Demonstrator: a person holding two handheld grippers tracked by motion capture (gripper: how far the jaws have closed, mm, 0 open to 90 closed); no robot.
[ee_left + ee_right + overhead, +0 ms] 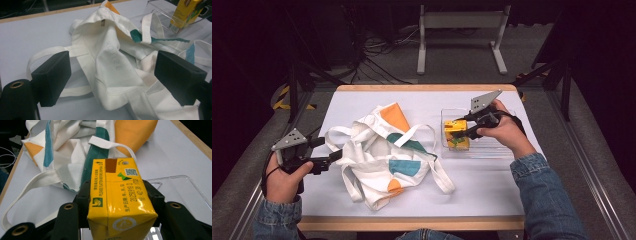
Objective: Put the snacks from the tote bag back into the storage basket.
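Lifting a yellow juice carton point(456, 133) out of the clear tray point(507, 150), bound for the tote bag.
Nearest, the left claw point(333, 157) gapes wide at the tote bag point(384, 160) rim; beyond the bag, the right claw point(464, 127) clamps the carton, which next needs carrying into an opened bag mouth.

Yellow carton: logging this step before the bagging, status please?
Right gripper shut on yellow carton, over clear tray. Left gripper open at tote bag edge. Bag lies crumpled, mouth not held open.
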